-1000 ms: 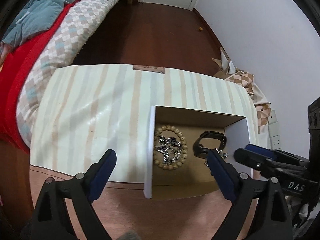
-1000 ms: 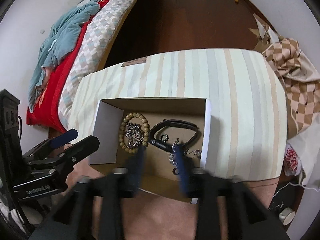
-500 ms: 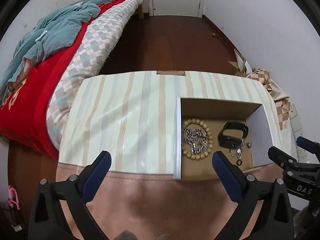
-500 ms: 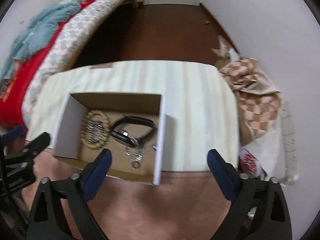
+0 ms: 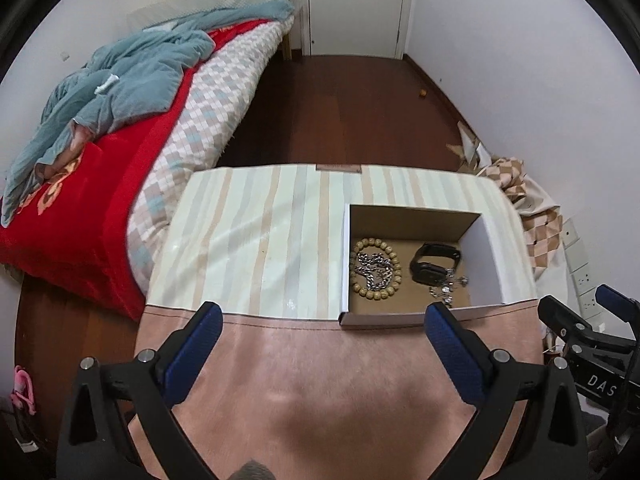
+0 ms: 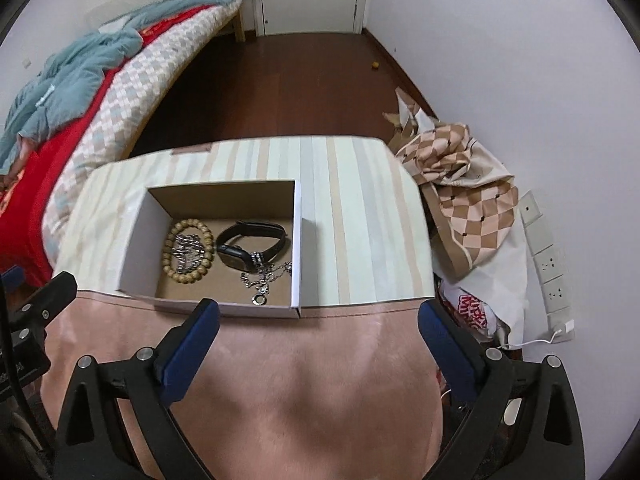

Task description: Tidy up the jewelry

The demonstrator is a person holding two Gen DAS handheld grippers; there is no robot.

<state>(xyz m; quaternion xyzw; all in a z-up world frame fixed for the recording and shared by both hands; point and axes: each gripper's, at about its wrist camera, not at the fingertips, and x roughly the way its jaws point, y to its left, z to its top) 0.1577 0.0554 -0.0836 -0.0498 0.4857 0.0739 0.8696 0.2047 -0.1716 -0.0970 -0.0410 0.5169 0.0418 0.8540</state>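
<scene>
- you have one open white cardboard box with a brown inside (image 5: 486, 258) (image 6: 138, 240), sitting at the near right part of the striped table top (image 5: 256, 240) (image 6: 360, 216), its front wall at the seam of the pink cloth (image 5: 320, 380) (image 6: 304, 380).
- inside it you can count four pieces: one tan wooden bead bracelet (image 5: 375, 269) (image 6: 188, 251) at the left, one silver chain (image 5: 374, 270) (image 6: 188, 250) heaped inside that ring, one black band watch (image 5: 434, 264) (image 6: 250, 242) to the right, and one thin silver chain with a ring (image 5: 447, 290) (image 6: 264, 276) touching the watch.
- your left gripper (image 5: 320, 314) and right gripper (image 6: 318, 316) each hover over the pink cloth, jaws spread wide, holding nothing.
- the thin chain's links are tangled and hard to trace.
</scene>
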